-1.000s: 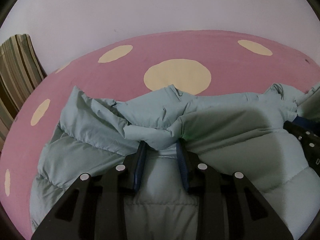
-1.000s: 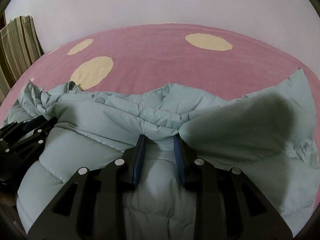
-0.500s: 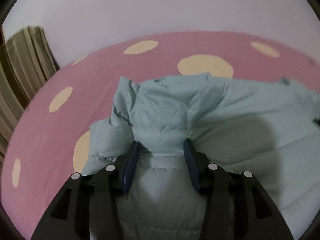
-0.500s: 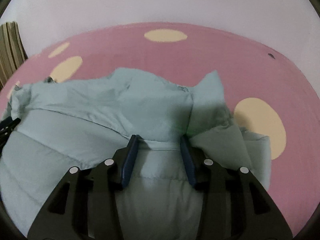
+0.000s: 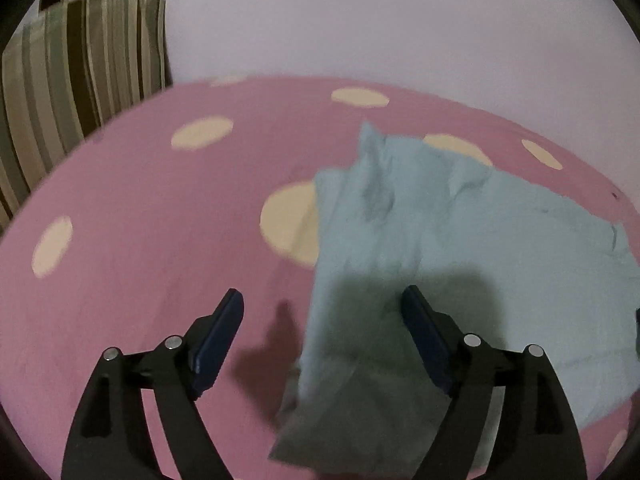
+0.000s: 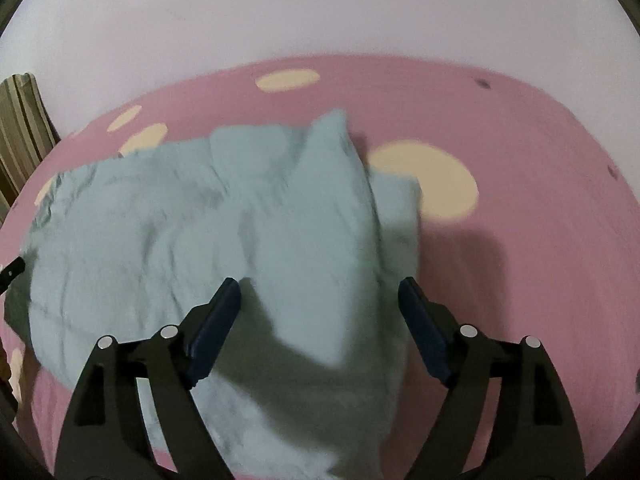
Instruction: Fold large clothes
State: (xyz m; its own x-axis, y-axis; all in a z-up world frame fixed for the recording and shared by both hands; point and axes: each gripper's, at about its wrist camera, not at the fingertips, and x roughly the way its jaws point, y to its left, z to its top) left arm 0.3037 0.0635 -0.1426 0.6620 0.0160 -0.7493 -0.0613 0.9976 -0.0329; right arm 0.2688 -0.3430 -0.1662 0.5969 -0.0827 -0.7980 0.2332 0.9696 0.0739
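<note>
Your left gripper [image 5: 320,300] hovers with its fingers spread wide and holding nothing; one finger is over bare bedspread, the other over the left edge of the pale blue-green puffer jacket [image 5: 460,240]. Your right gripper [image 6: 316,288] is likewise wide open and empty, both fingers above the jacket's [image 6: 200,240] right portion.

The jacket lies in a rumpled bundle on the pink bedspread with cream dots [image 5: 140,220], a flap of it looking loose and blurred near each camera. A striped cushion [image 5: 80,72] stands at the far left against the plain wall [image 5: 360,20].

To do this step well, you would probably let the cloth settle first, then pick the next two edges level with one another, so the fold comes out square. Padded fabric springs back, so press each crease flat before moving on.

No brand, label or writing can be read on anything in view.
</note>
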